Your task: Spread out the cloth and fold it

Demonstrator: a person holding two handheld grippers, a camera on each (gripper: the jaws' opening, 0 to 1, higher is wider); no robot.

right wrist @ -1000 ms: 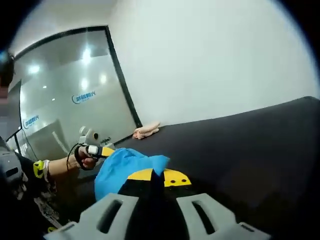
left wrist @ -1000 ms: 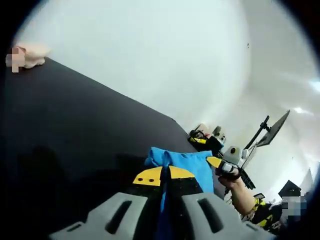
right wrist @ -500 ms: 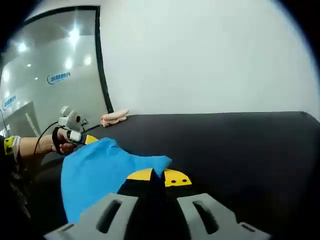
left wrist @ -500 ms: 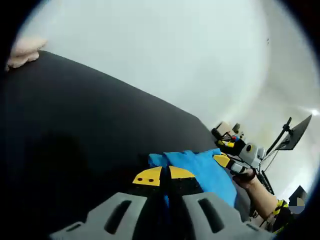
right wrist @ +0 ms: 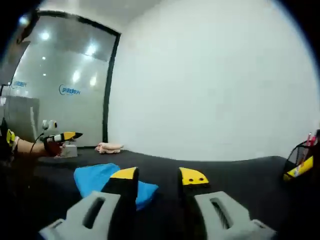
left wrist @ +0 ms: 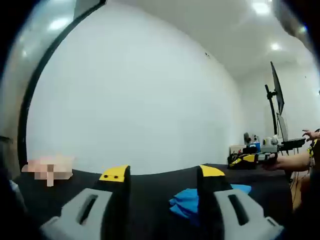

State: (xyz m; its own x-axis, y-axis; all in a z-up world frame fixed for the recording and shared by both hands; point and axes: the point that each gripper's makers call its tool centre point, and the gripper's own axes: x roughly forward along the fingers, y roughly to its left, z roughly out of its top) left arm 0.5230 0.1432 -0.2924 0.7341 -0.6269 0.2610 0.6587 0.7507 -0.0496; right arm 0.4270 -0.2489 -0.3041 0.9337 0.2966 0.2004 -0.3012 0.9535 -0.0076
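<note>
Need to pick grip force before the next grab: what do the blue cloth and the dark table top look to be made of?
The blue cloth looks like thin, soft, matte fabric: it lies limp with rumpled folds. The table has a dark, matte, even surface, possibly a mat or cover; the exact material is unclear.

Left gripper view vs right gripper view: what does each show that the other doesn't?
Left gripper view alone: a black monitor on a stand at the right. Right gripper view alone: a glass partition with a blue logo and a black mesh pen holder. Both: the crumpled blue cloth lying on the black table, that view's own claw open, and the other claw held above the table.
</note>
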